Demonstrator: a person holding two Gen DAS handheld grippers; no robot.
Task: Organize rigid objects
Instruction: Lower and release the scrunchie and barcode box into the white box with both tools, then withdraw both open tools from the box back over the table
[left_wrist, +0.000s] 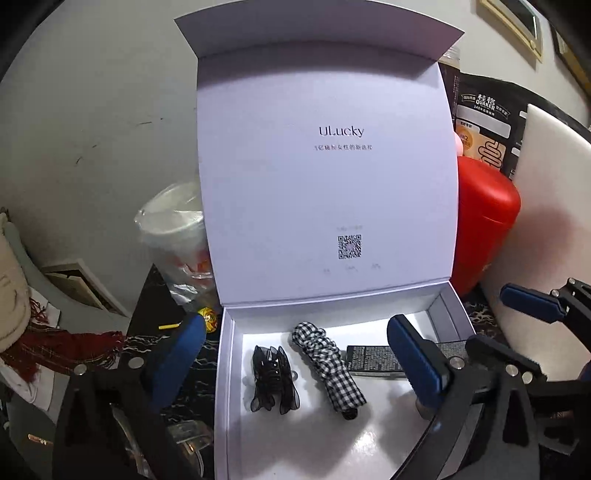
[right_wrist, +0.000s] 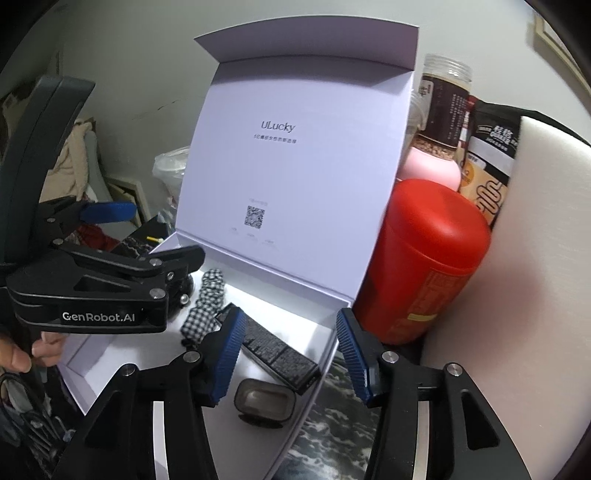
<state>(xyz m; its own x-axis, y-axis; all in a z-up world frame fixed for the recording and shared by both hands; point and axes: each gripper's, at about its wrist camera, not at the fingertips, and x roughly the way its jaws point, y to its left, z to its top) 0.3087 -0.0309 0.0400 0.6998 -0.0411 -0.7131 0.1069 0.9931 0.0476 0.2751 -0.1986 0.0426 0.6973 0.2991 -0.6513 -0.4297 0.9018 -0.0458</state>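
A white ULucky box (left_wrist: 229, 369) stands open on the dark marble table, its lid (left_wrist: 325, 177) upright. Inside lie a black sheer hair clip (left_wrist: 271, 380), a black-and-white checked scrunchie (left_wrist: 328, 365) and a flat black textured case (left_wrist: 373, 360). The right wrist view also shows the box (right_wrist: 328, 317), the checked scrunchie (right_wrist: 207, 306), the flat black case (right_wrist: 280, 354) and a small smoky translucent case (right_wrist: 266, 402). My left gripper (left_wrist: 295, 354) is open over the box's front. My right gripper (right_wrist: 291, 354) is open and empty over the box's right edge.
A red canister (right_wrist: 424, 258) stands right of the box, with a pink bottle (right_wrist: 432, 166), a jar (right_wrist: 443, 103) and a Quaker bag (right_wrist: 487, 166) behind. A white chair back (right_wrist: 535, 258) is at the right. A bagged plastic cup (left_wrist: 177, 236) stands left of the box.
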